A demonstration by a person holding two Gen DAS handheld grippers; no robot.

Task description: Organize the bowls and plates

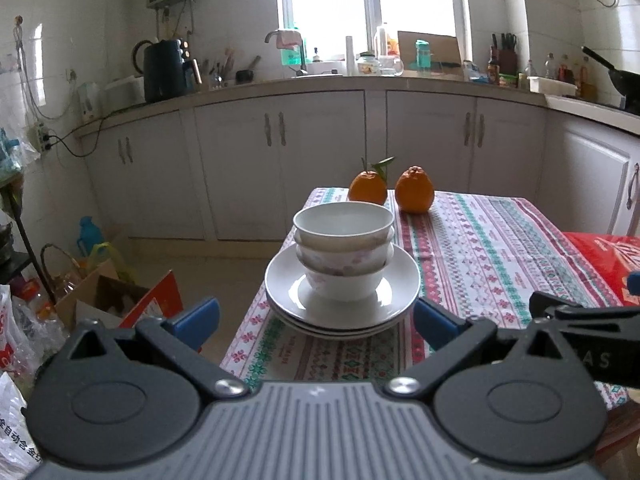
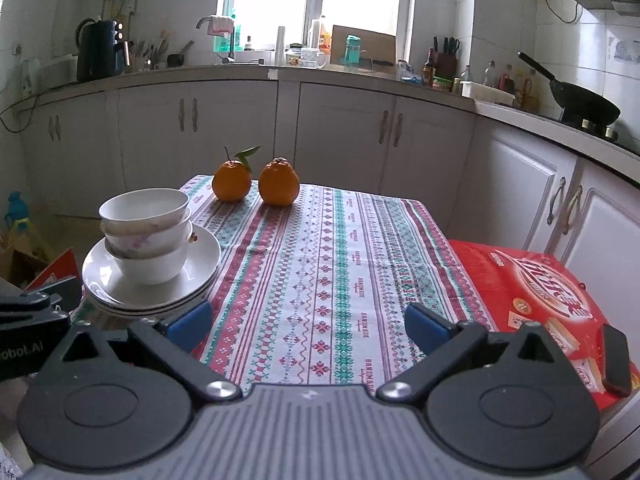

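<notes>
The left tool (image 1: 316, 320) stands spread wide with nothing between its blue pads (image 1: 198, 316), and the right tool (image 2: 308, 324) is likewise released and empty, aimed over bare cloth. Directly ahead of the left tool, close but not touching, sits the stack of bowls (image 1: 343, 252): three nested, resting in the well of the stack of plates (image 1: 342, 304), which looks like three shallow white plates, though the lower rims are hard to count. From the right tool the same pile lies off to the left, near the tabletop (image 2: 320, 272) edge. All of it is glazed ceramic, so I judge it stiff, smooth, fairly heavy as a pile and quick to chip or break if knocked. The bowls are nested a little unevenly, so they could slide against each other. A sensible hold would be a pinch across one bowl's rim, one pad inside and one outside; a plate would take a grip on its outer lip. Two oranges (image 1: 390, 190) sit beyond, well apart from the crockery.
</notes>
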